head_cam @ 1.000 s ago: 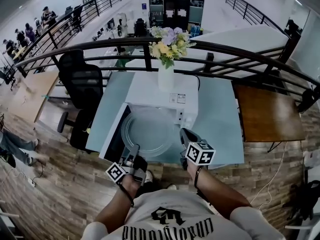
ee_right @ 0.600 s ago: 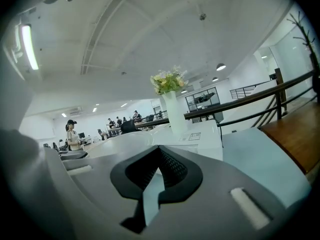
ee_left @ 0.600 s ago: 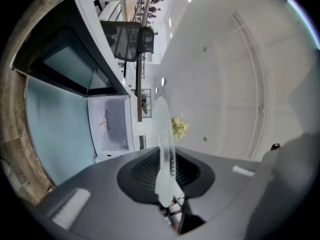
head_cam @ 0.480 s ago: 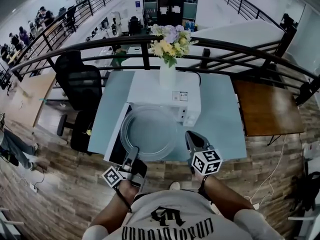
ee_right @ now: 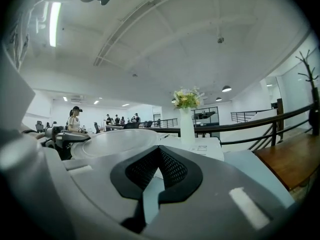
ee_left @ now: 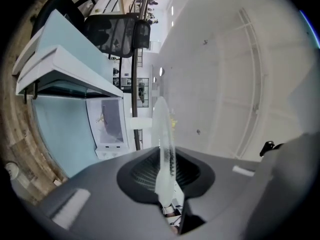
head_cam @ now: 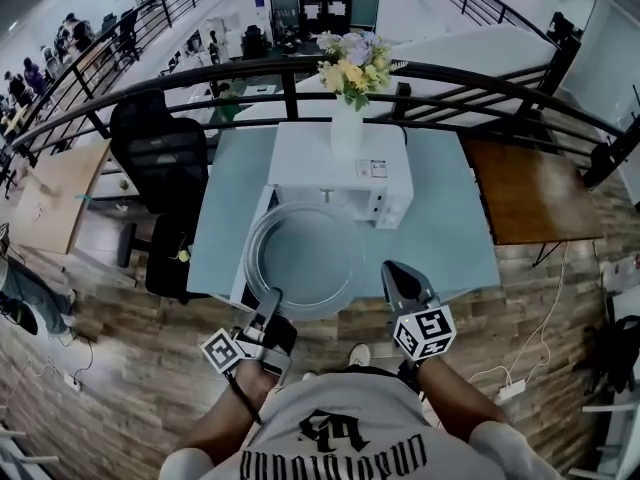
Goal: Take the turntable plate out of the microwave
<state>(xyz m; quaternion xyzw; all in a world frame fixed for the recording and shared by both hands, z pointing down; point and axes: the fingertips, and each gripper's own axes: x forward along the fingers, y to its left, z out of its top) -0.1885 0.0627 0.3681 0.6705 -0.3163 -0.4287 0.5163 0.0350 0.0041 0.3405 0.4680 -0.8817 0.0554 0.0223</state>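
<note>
1. Since a second ago, the glass turntable plate [head_cam: 305, 258] has come out toward the person and looks larger, as if raised. It now hangs over the desk's [head_cam: 450, 230] front edge, in front of the open white microwave [head_cam: 340, 168].
2. The left gripper [head_cam: 268, 303] is clenched on the plate's near rim. In the left gripper view, the rim stands edge-on between its jaws.
3. The right gripper [head_cam: 398, 283] has drawn back as well. It sits just beside the plate's right rim without touching it, jaws pressed together on nothing.
4. The step in hand seems to be carrying the plate clear. A single pinch on the rim of a wide glass disc is a weak hold — best to move slowly and keep the plate level.
5. If the far side sags, the shut right gripper could prop it from beneath.
6. Keep the plate away from the open door [head_cam: 250, 233] on the left. The bare desk to the microwave's right looks the safest place to set it down.
</note>
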